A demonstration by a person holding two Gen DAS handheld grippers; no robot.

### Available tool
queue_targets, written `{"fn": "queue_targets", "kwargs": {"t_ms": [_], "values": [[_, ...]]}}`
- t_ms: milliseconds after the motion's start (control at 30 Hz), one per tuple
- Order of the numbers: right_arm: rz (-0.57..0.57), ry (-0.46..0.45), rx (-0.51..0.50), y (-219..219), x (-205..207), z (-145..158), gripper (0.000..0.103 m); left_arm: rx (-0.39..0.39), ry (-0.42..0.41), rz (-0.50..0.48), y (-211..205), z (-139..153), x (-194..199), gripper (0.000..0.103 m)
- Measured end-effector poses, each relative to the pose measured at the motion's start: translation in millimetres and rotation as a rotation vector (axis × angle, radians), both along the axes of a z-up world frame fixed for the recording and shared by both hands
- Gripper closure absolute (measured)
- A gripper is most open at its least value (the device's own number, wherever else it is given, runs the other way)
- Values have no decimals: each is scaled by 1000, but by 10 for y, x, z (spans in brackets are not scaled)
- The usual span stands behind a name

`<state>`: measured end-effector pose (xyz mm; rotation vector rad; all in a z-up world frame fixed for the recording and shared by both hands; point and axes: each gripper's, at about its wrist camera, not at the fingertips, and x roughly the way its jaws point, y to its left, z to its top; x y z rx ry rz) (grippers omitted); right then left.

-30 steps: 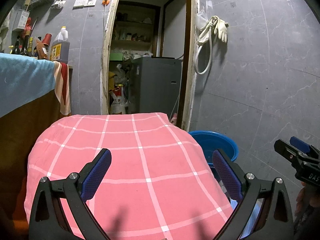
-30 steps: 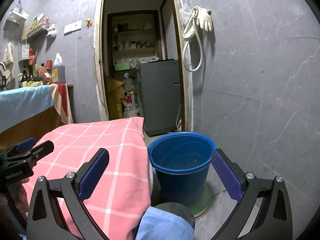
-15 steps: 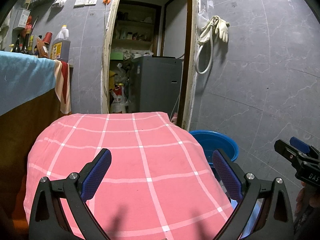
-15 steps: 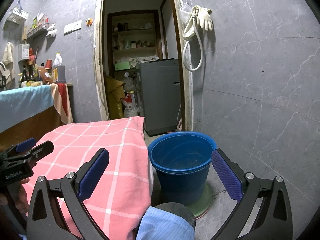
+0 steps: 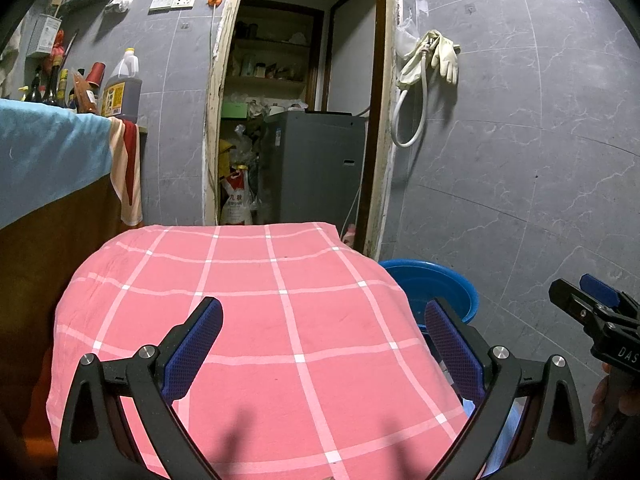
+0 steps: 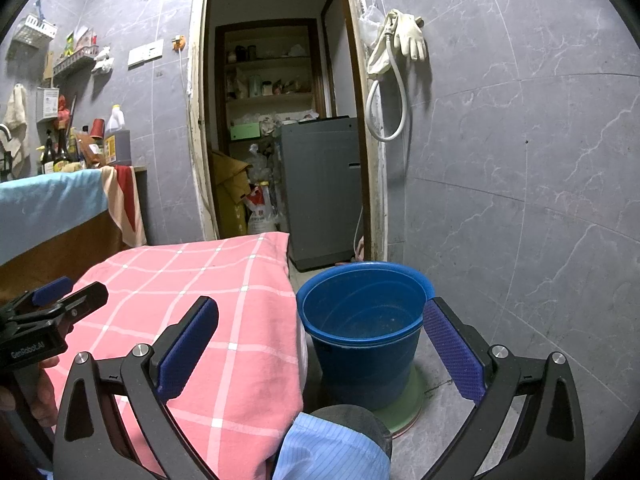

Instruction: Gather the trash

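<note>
My left hand-held gripper (image 5: 322, 342) hangs over the tabletop draped in a pink cloth with a white check (image 5: 256, 304), its two blue-padded fingers (image 5: 192, 346) spread wide apart with nothing between them. My right hand-held gripper (image 6: 320, 344) is spread just as wide and equally empty; it points past the cloth's right edge, so its left finger lies over the pink fabric and its right finger over the grey floor.

Between the right gripper's fingers I see the round blue plastic bucket (image 6: 362, 320), standing upright on the floor just beside the tabletop's right edge, on a pale green disc (image 6: 414, 398). Its inside looks empty, though the dim light makes the bottom hard to judge. From the left wrist view only the bucket's rim shows beyond the cloth. I can make out no loose trash on the pink cloth.

Behind, an open doorway shows a grey box-shaped appliance (image 6: 324, 188). Pale rubber gloves (image 6: 404, 40) and a looped white hose (image 6: 386, 104) hang on the grey tiled wall.
</note>
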<state>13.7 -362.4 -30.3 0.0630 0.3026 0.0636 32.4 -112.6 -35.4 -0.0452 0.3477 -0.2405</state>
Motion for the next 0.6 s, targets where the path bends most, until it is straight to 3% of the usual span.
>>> {"fn": "queue_targets", "kwargs": {"t_ms": [600], "values": [[0,0,-1,4,2,10,0,-2,1,0,0,9,6,4]]}}
